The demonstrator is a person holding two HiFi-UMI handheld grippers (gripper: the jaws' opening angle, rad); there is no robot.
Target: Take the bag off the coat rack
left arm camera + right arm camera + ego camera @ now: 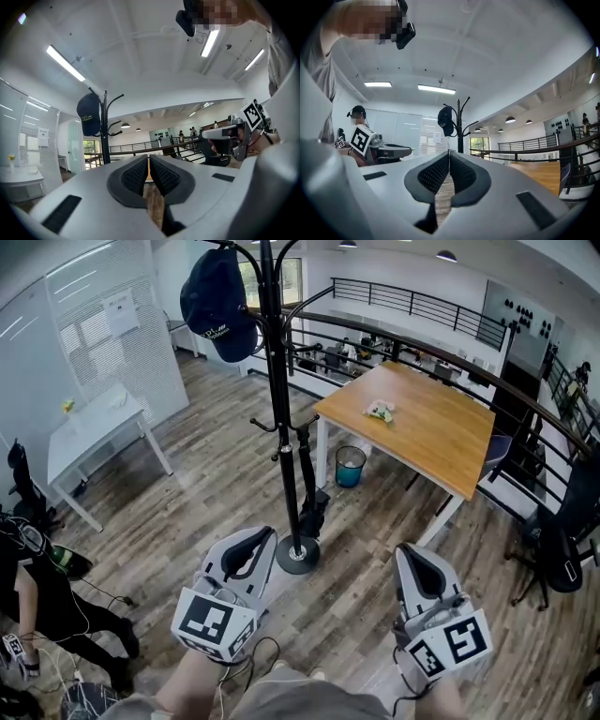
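A black coat rack (281, 427) stands on the wood floor just ahead of me. A dark blue cap-shaped item (217, 301) hangs from one of its top hooks. A long black item (307, 479) hangs from a lower hook down to the base. My left gripper (263, 536) is low, near the rack's round foot, shut and empty. My right gripper (417, 553) sits further right, also shut and empty. In the left gripper view the jaws (148, 157) meet, with the rack (105, 126) and the blue item (89, 120) far off. The right gripper (449, 153) faces the rack (460, 126) likewise.
A wooden table (422, 423) stands right of the rack with a blue bin (350, 466) beneath it. A white table (94, 432) is at the left, and a person (37, 596) crouches near the left edge. A black railing (412, 343) and an office chair (562, 549) lie beyond.
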